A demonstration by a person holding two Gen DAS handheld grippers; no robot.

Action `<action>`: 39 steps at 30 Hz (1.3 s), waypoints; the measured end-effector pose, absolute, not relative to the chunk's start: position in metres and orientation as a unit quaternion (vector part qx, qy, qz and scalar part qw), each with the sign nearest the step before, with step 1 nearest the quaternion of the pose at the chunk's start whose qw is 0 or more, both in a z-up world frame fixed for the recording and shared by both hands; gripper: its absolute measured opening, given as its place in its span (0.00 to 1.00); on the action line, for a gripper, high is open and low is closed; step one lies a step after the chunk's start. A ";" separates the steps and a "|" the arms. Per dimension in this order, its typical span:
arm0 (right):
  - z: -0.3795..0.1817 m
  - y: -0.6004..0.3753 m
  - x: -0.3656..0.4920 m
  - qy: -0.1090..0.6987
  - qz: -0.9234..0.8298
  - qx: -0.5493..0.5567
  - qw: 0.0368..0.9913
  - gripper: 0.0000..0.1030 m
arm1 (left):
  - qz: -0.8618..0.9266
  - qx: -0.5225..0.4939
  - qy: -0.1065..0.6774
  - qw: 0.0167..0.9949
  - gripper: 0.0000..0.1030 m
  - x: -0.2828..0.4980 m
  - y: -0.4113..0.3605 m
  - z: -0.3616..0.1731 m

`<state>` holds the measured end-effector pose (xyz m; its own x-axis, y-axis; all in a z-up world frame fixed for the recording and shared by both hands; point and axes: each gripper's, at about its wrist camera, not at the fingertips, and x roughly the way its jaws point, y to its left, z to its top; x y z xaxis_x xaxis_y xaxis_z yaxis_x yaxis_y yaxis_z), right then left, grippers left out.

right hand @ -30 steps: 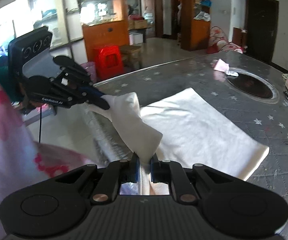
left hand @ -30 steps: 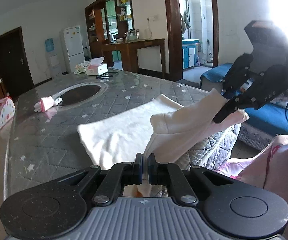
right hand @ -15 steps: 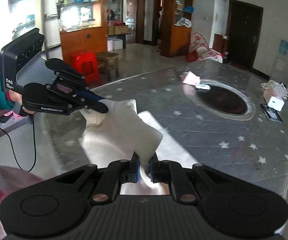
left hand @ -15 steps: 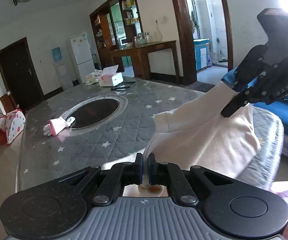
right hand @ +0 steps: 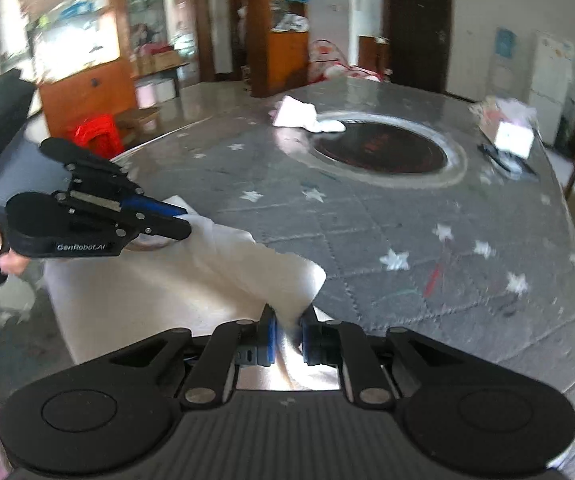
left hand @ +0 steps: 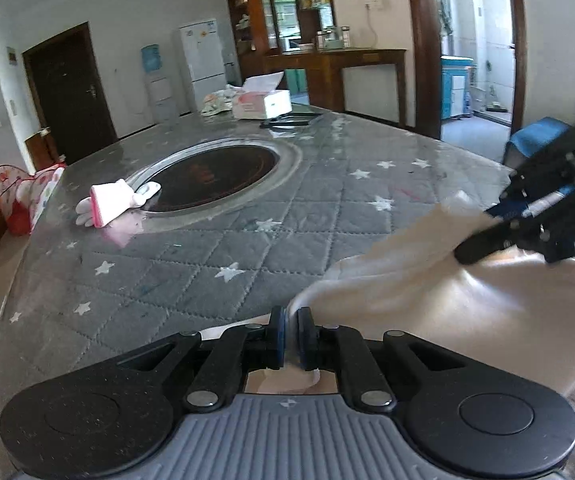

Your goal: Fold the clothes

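The cream garment (left hand: 467, 304) hangs pinched between both hand-held grippers.

- The grey quilted table (left hand: 215, 272) is lying bare ahead of both grippers, up to the round dark inset (left hand: 211, 178).
- A small pink-and-white cloth (left hand: 109, 202) is sitting at the inset's rim.
- A tissue box (left hand: 263, 102) and dark items (left hand: 287, 120) are crowding the far edge.

White fridge (left hand: 203, 62) beside dark door (left hand: 69, 88).
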<state>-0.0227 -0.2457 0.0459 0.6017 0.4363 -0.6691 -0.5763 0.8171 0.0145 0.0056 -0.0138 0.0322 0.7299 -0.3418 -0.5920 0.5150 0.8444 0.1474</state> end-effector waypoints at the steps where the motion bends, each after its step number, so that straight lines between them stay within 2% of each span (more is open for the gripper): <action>1: 0.045 -0.247 -0.022 0.343 0.280 -0.099 0.891 0.19 | -0.228 0.152 0.285 0.919 0.10 0.009 -0.015 0.030; 7: 0.038 -0.255 -0.017 0.341 0.253 -0.080 0.902 0.32 | -0.193 0.152 0.289 0.925 0.16 0.025 -0.019 0.018; 10: 0.034 -0.259 -0.015 0.340 0.239 -0.071 0.907 0.33 | -0.175 0.138 0.292 0.930 0.16 0.025 -0.013 0.020; 18: 0.037 -0.282 -0.035 0.341 0.198 -0.068 0.916 0.32 | -0.225 0.114 0.272 0.929 0.17 -0.023 -0.010 0.046; 23: 0.032 -0.291 -0.049 0.358 0.195 -0.063 0.911 0.31 | -0.305 0.121 0.281 0.902 0.21 -0.056 -0.031 0.048; 26: 0.027 -0.290 -0.052 0.357 0.196 -0.065 0.911 0.27 | -0.334 0.144 0.279 0.889 0.22 -0.069 -0.052 0.042; 30: 0.022 -0.288 -0.052 0.358 0.188 -0.067 0.912 0.25 | -0.344 0.158 0.277 0.883 0.24 -0.074 -0.066 0.035; 37: 0.021 -0.300 -0.058 0.361 0.174 -0.044 0.915 0.26 | -0.347 0.162 0.279 0.881 0.34 -0.072 -0.074 0.027; 38: 0.020 -0.301 -0.059 0.363 0.174 -0.040 0.915 0.26 | -0.347 0.163 0.279 0.880 0.34 -0.072 -0.076 0.026; 39: 0.020 -0.302 -0.061 0.363 0.176 -0.039 0.914 0.20 | -0.348 0.163 0.280 0.880 0.35 -0.072 -0.077 0.025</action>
<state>-0.0607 -0.3017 0.0198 0.6738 0.2938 -0.6780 -0.3502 0.9349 0.0572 -0.0716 -0.0770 0.0252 0.6021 -0.5205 -0.6054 0.7028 0.7053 0.0927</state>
